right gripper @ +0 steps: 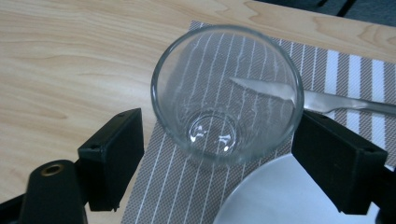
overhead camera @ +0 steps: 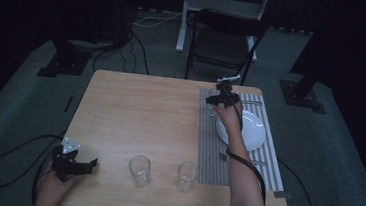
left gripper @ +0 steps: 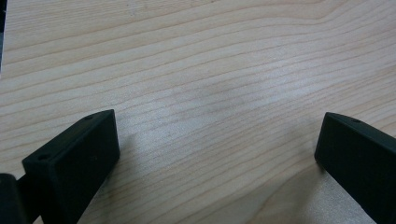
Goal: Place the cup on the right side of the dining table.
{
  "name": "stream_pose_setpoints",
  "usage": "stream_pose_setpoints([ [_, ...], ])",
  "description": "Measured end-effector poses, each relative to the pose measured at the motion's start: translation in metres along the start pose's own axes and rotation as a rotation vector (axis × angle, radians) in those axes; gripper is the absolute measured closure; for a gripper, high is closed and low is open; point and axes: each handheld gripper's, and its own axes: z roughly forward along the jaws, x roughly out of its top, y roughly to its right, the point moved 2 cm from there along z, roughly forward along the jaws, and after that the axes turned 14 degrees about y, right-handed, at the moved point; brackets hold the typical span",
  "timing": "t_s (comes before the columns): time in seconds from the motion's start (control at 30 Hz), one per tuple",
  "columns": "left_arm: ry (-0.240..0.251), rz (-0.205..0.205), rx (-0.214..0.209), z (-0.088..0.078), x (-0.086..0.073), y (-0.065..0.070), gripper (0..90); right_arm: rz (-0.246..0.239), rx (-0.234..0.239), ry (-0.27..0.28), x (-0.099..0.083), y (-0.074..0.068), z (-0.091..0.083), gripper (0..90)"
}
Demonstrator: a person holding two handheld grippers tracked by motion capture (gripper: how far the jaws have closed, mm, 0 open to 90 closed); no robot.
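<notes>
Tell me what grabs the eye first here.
The clear glass on the far corner of the striped placemat, standing between the right gripper's open jaws, beside the white plate. Next, two more glasses stand along the near table edge.

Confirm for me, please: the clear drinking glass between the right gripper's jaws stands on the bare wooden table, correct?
Not quite: the clear drinking glass between the right gripper's jaws stands on the grey striped placemat, at its corner, as the right gripper view shows.
</notes>
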Motion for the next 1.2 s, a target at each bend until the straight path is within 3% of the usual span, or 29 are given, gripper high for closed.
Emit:
stream_pose_setpoints([
  [0.27, 0.000, 0.000, 0.000, 0.000, 0.000, 0.000, 0.2, -0.005, 0.013, 0.009, -0.012, 0.004, -0.014, 17.0],
  [0.37, 0.000, 0.000, 0.000, 0.000, 0.000, 0.000, 0.2, 0.014, 0.032, 0.015, -0.016, 0.007, -0.019, 17.1],
  [0.7, 0.000, 0.000, 0.000, 0.000, 0.000, 0.000, 0.2, -0.009, 0.040, 0.022, -0.028, 0.011, -0.032, 17.5],
  [1.2, 0.000, 0.000, 0.000, 0.000, 0.000, 0.000, 0.2, -0.030, 0.096, 0.045, -0.047, 0.005, -0.058, 17.5],
])
